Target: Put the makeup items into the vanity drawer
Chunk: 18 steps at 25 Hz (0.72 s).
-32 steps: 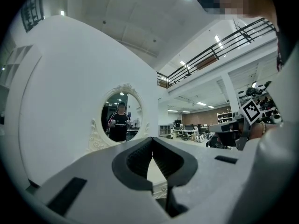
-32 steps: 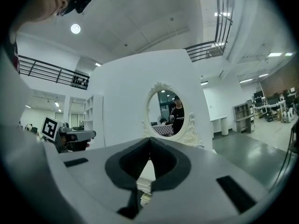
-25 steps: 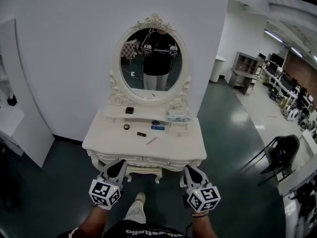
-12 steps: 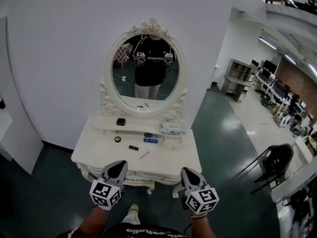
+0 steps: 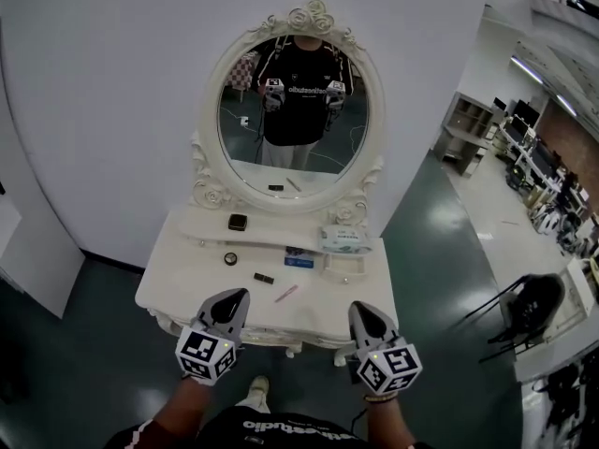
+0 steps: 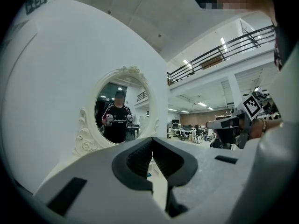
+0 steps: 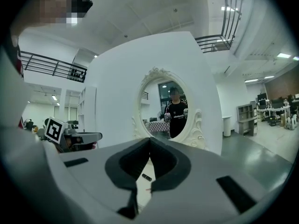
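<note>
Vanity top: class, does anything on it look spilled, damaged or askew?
Nothing is spilled or damaged. Only the pink stick lies slantwise near the front edge of the vanity top.

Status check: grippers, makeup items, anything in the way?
Left gripper and right gripper shut, empty, held before the vanity. Pink stick, black tube, round compact lie on its top, none stowed. Nothing blocks the approach.

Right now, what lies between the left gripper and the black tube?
Only bare tabletop separates the left gripper from the black tube, by the head view; the pink stick lies right of that stretch.
</note>
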Tool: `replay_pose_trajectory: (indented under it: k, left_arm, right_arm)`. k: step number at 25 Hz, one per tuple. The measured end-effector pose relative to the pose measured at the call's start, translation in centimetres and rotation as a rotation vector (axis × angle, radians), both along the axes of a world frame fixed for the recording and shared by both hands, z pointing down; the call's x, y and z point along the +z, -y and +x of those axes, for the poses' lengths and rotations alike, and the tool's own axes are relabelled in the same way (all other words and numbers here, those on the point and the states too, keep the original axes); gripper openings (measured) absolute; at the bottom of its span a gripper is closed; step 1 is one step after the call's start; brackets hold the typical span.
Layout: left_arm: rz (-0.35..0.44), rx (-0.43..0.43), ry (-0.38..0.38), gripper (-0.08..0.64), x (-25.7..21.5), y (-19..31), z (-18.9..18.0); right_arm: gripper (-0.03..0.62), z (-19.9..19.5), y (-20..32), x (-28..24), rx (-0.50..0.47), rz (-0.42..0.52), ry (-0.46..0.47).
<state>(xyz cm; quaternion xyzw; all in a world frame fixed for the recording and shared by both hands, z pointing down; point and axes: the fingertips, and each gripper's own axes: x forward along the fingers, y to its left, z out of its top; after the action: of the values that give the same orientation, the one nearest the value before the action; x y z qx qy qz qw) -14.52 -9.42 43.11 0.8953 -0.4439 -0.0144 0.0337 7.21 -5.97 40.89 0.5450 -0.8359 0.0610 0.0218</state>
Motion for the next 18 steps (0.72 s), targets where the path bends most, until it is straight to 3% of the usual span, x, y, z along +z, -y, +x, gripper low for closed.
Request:
replay_pose_trajectory:
  k: [18]
  left_arm:
    - [0.005,0.100,-0.001,0.006,0.3,11.8,0.3]
  right_arm:
    - [-0.006,-1.5,10.8,-0.8,0.066,0.031,-0.015]
